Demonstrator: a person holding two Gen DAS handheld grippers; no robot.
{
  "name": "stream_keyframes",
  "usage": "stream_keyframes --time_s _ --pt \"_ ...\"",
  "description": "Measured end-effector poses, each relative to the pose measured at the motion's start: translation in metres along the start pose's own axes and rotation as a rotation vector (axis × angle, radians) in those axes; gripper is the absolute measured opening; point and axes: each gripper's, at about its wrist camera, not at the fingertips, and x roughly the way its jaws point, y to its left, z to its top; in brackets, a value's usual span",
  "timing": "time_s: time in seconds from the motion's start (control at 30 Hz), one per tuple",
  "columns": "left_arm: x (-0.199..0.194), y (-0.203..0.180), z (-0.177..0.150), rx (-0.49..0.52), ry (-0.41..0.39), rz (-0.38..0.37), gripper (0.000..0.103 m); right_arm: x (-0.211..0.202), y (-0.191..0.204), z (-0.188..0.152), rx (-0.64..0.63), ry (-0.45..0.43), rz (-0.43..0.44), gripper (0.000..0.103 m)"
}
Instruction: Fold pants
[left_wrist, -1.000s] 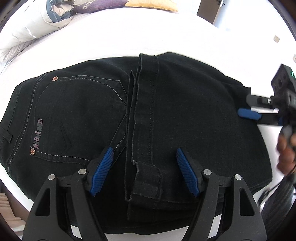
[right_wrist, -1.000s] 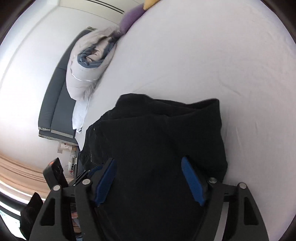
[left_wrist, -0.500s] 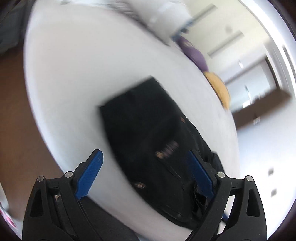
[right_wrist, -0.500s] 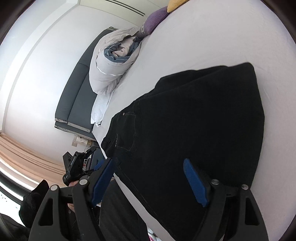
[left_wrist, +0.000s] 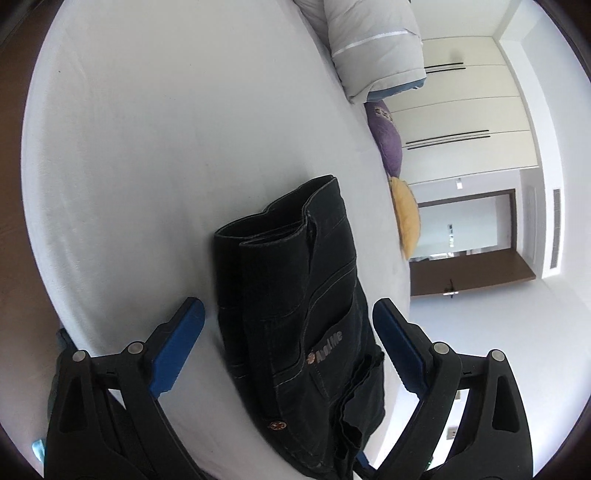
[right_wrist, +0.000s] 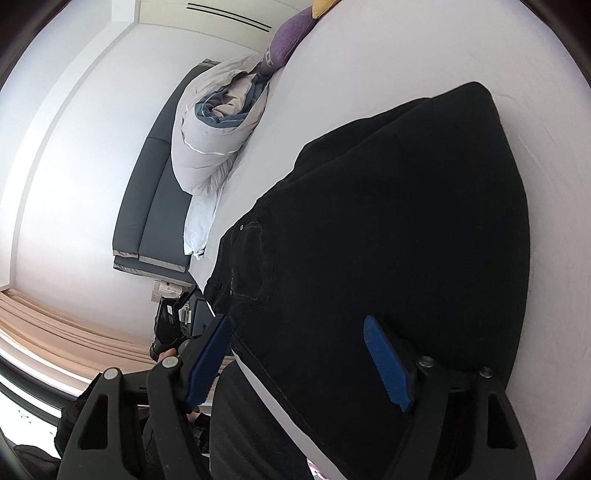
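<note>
White bed sheet (left_wrist: 147, 166) fills the left wrist view; black pants (left_wrist: 295, 295) lie folded in a thick stack near its edge, between the spread blue pads of the left gripper (left_wrist: 288, 347), nothing pinched. Jaws just opened wider. Purple pillow (left_wrist: 388, 140) and yellow pillow (left_wrist: 406, 221) only show clearly here, plus the layered fold ends. Right wrist view: right gripper (right_wrist: 295, 362) spread too, over the pants (right_wrist: 388, 240), not clamping; rolled duvet (right_wrist: 210, 129) behind. Risk: stack sits near the bed edge, a nudge could slide or unfold it.
</note>
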Motion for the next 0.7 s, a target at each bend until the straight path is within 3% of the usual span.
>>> stream_keyframes --time_s 0.1,0.17,0.23,0.27,0.47,0.6,0.7 --pt "0.009 0.009 0.005 -0.06 0.032 -0.056 0.085 0.0 0.001 -0.002 -0.002 0.0 -0.004 0.078" --pt "0.011 0.012 0.009 -0.112 0.034 -0.082 0.067 -0.001 0.0 -0.002 -0.001 0.0 -0.007 0.077" --pt "0.012 0.021 0.012 -0.153 0.043 -0.078 0.033 -0.001 0.002 -0.003 0.002 -0.001 -0.008 0.077" --pt "0.012 0.025 0.012 -0.166 0.048 -0.072 0.028 -0.001 0.001 -0.003 0.004 -0.001 -0.01 0.076" --pt "0.015 0.017 0.012 -0.141 0.028 -0.061 0.016 0.003 0.0 -0.004 -0.001 0.017 -0.071 0.065" --pt "0.01 -0.016 0.012 -0.075 -0.004 -0.033 0.013 0.003 -0.001 -0.004 0.001 0.024 -0.103 0.061" --pt "0.007 -0.063 0.004 0.061 -0.028 0.003 0.013 0.005 0.002 -0.005 -0.016 0.026 -0.138 0.062"
